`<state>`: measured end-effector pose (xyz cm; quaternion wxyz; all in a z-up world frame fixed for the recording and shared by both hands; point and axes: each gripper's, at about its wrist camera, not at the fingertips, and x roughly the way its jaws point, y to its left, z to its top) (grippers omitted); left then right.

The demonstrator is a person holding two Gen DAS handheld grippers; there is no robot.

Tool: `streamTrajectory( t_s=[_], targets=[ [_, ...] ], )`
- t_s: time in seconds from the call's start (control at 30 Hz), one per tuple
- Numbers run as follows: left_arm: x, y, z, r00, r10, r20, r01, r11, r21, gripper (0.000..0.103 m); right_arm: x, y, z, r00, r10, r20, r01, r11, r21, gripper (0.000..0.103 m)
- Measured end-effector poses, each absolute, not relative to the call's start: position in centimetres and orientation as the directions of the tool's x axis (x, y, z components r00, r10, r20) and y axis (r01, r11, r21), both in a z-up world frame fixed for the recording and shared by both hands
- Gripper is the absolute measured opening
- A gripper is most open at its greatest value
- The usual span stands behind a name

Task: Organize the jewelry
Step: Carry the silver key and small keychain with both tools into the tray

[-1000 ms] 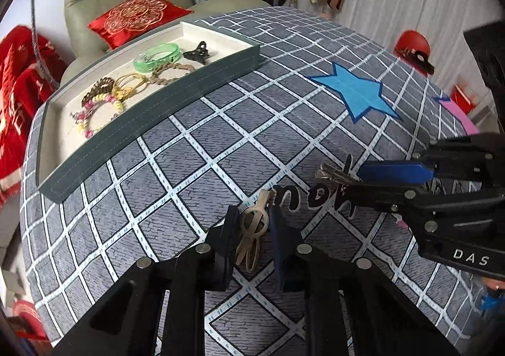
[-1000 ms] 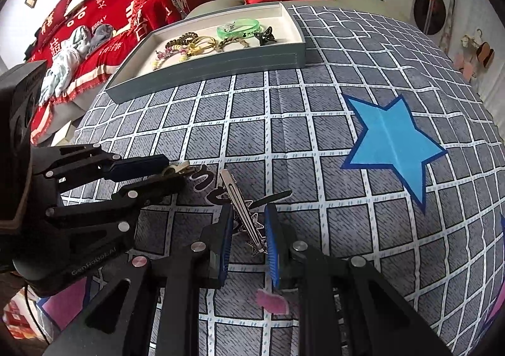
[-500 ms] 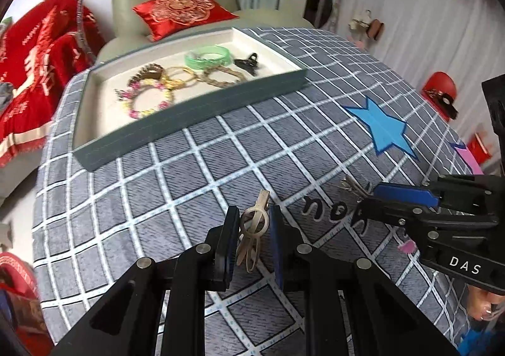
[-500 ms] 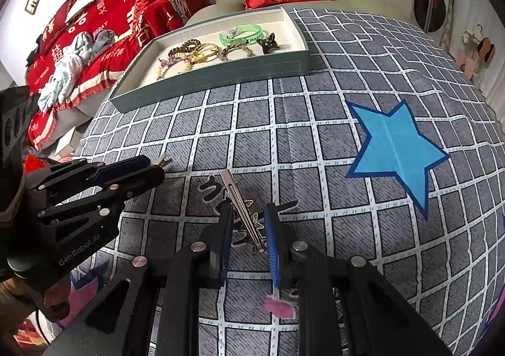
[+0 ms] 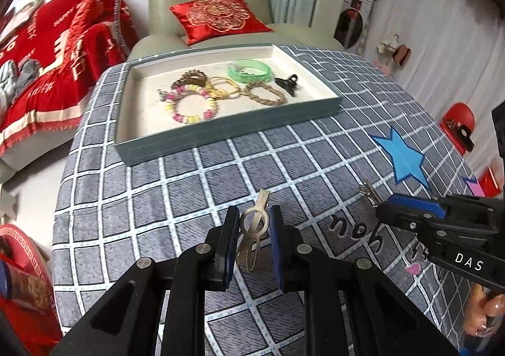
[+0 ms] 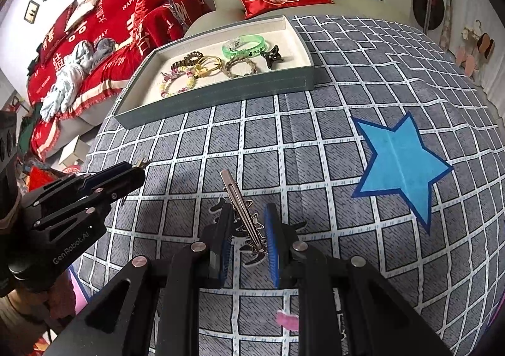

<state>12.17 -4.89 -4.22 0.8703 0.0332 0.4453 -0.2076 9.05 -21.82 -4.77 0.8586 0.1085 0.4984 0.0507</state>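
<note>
My left gripper [image 5: 252, 226] is shut on a gold hair clip [image 5: 254, 225] and holds it above the checked cloth. My right gripper [image 6: 246, 229] is shut on a silver star hair clip [image 6: 243, 214], also lifted. The right gripper shows in the left wrist view [image 5: 410, 214] with the clip's tip sticking out. The left gripper shows in the right wrist view [image 6: 126, 176]. A grey tray [image 5: 227, 132] at the far side holds a green bangle [image 5: 249, 70], a beaded bracelet [image 5: 191, 105], a braided bracelet [image 5: 265, 94] and a black claw clip [image 5: 287, 83].
The grey checked tablecloth [image 6: 284, 141] carries a blue star patch [image 6: 397, 163]. A green armchair with a red cushion [image 5: 217, 16] stands behind the tray. A red blanket [image 6: 94, 40] lies on the left. A pink scrap [image 6: 285, 319] lies by the right gripper.
Both grippers have risen and swung toward the tray with their clips held. The tray now faces the left wrist camera more squarely and sits more central.
</note>
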Motion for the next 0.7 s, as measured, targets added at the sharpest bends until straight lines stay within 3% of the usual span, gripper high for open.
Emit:
streamTrajectory(
  t_s=[0.7],
  targets=[
    [15.2,-1.5,-1.7,0.603,-0.293,-0.742,0.291,0.947,-0.138,0.036,13.1,-22.7,-2.8,0.534,0.215,-0.818,0.041,0.959,0.279,0.022]
  ],
)
